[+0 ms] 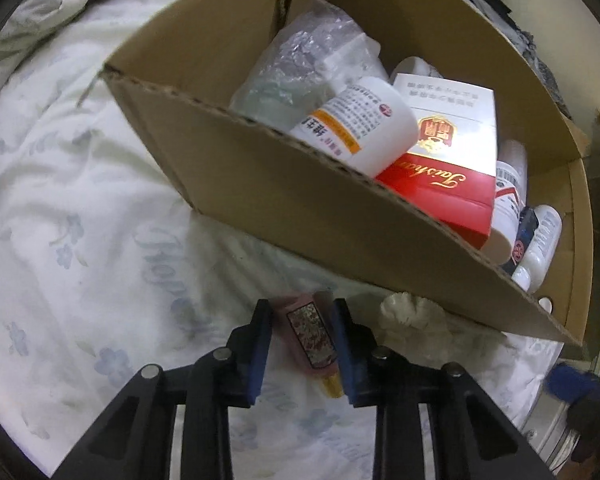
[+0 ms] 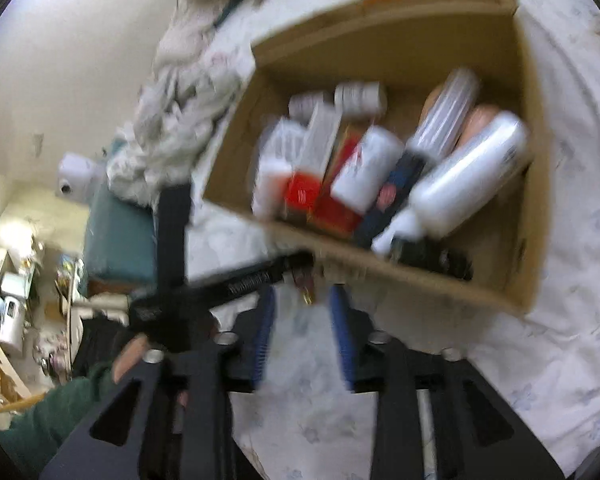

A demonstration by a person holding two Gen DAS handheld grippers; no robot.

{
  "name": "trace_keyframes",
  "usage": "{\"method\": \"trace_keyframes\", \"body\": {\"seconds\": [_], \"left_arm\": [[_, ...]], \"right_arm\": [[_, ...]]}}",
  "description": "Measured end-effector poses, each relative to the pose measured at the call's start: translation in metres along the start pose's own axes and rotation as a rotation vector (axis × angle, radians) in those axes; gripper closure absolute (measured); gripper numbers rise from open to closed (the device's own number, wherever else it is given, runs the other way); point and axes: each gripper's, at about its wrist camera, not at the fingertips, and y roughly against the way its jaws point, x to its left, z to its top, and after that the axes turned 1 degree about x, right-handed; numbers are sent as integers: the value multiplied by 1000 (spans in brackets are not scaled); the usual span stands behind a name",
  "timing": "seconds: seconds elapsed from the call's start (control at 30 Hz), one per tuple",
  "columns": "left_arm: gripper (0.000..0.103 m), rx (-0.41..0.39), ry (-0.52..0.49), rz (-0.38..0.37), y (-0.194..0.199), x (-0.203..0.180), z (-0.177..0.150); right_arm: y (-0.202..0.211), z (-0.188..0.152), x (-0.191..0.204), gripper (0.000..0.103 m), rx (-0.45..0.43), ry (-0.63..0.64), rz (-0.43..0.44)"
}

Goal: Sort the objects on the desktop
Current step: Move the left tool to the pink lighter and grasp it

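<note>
On the white flower-printed bedsheet [image 1: 80, 184], the left hand-held gripper [image 1: 302, 354] has its blue pads pinching a small pink bottle with a gold cap [image 1: 308, 336], which lies on the bed just in front of the brown cardboard box [image 1: 300, 200]. To the right, that box already holds a white pill bottle with an orange label [image 1: 360, 128] and a red-and-white carton [image 1: 444, 160], among other containers. To do this pickup well, I would keep the grip square on the bottle's flat sides, lift straight up clear of the box wall, then carry it over the rim. The right hand-held gripper [image 2: 302, 336] hangs spread and empty near the box.
</note>
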Motion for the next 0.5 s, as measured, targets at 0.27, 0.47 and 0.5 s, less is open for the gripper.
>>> {"method": "trace_keyframes", "body": {"seconds": [0.27,0.47,0.5], "left_arm": [[101,-16,-11,-18,19,13,-9],[100,4,0,-42,25,23,-17],[94,4,9,-47,26,24,-19]], "right_arm": [[-53,1,-11,53,49,-20,-114],[-81,16,-11,52,34,-47,-131],[-84,16,-11,51,32,-46,-136]]}}
